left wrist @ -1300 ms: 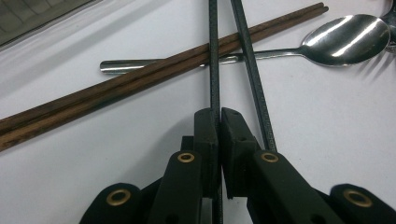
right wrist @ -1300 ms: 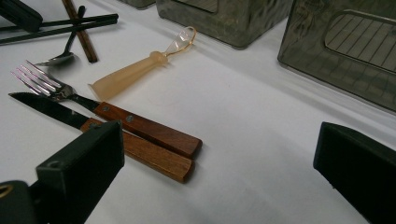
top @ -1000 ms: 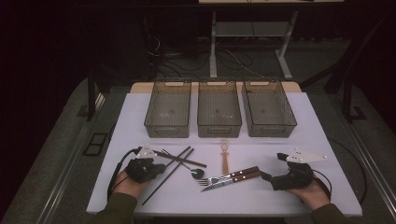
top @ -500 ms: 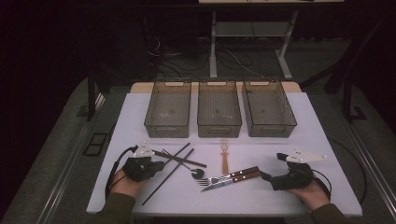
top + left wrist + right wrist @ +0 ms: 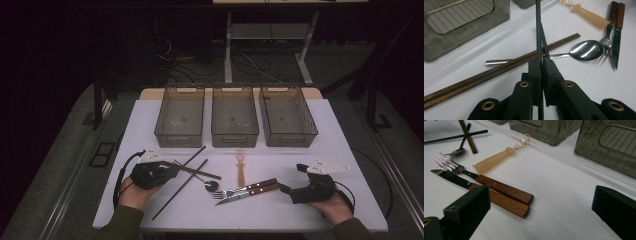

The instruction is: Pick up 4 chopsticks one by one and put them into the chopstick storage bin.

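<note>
Brown chopsticks [image 5: 499,68] beside gripper-clamped black chopsticks [image 5: 538,30].

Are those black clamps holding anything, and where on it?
The left gripper pinches black chopsticks near one end. The right gripper is open, holding nothing.

Legible text, labels, brands, numbers, signs: none. No marking can be read on any item or surface in the high view, the left gripper view or the right gripper view.
</note>
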### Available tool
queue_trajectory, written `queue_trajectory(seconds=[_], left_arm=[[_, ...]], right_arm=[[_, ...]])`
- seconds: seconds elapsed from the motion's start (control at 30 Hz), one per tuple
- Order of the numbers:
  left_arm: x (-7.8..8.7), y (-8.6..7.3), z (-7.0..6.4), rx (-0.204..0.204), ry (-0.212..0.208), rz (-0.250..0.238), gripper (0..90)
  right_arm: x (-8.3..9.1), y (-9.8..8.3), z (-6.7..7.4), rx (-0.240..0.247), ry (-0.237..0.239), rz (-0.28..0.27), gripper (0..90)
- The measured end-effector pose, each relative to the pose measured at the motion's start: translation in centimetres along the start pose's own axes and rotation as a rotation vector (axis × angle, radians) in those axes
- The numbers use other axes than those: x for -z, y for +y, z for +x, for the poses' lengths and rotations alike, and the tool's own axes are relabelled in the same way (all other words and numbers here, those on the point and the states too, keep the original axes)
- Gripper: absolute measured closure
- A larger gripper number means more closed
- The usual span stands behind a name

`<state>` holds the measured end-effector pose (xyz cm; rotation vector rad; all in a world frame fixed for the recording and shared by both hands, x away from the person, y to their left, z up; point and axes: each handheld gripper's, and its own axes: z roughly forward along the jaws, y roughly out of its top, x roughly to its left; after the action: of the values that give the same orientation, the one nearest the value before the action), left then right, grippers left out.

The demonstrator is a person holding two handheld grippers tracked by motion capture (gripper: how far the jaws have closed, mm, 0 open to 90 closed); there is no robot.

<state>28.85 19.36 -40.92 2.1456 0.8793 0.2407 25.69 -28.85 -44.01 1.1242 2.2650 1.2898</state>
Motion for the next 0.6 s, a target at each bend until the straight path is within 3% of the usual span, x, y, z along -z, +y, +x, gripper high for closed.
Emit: queue_trajectory(seconds=[0.3,0.6], left_arm=[[0.3,1.1,0.2,0.003,-0.022,-0.036,86.1],[-0.1,2.3,0.7,0.005,-0.013,-0.054,86.2]], right_arm=[[0.1,0.0,0.0,-0.001,-0.002,-0.003,1.5],[0.2,0.0,0.0,0.002,0.004,-0.006,1.6]])
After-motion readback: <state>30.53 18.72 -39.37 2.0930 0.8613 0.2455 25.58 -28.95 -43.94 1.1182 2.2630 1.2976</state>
